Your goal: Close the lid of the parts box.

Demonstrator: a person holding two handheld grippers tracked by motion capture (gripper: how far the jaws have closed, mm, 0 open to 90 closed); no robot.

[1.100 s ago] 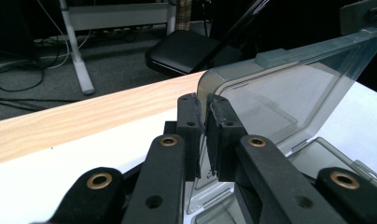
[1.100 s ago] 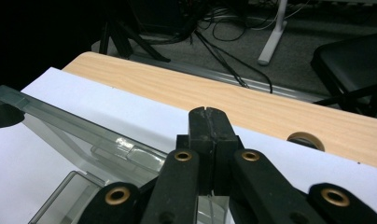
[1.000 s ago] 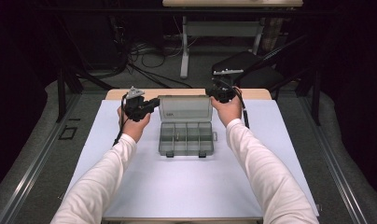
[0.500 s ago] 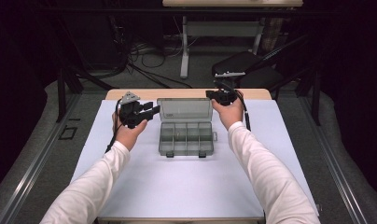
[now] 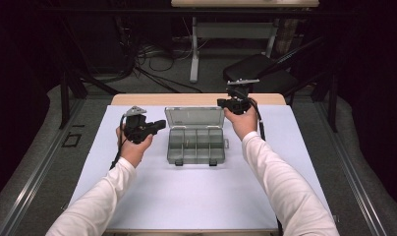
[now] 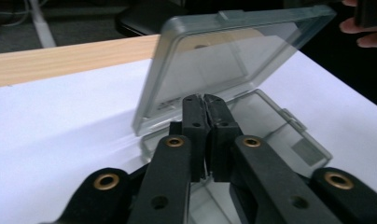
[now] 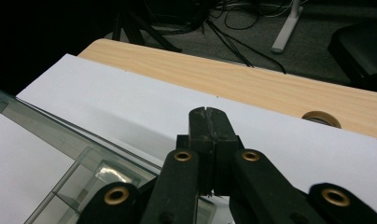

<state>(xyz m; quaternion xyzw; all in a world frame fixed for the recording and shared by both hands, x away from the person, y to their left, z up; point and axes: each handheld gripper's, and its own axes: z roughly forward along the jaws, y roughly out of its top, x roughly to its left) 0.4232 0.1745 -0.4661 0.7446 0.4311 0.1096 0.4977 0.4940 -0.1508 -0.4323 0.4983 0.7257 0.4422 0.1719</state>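
**Compartment Box: Handling Status**

Since the earlier frame, the left gripper [image 5: 158,124] has been drawn leftward off the compartment box [image 5: 194,145]; its jaws have just closed, empty. Mid-table, the light, rigid, slippery box is best gripped at its rim. The right gripper [image 5: 221,103] is clenched, empty.

Clear compartment box [image 5: 195,145] mid-table, lid [image 5: 194,117] raised, one small, perhaps brass, item inside.

The high view looks forward and down from above the person's near side, taking in the whole table [image 5: 196,196]. The left gripper view sits low and close behind the left tool [image 6: 204,100], facing right across the open compartment box [image 6: 233,65]. The right gripper view rides the right tool [image 7: 208,112], facing the far-left table edge. All three share the box.
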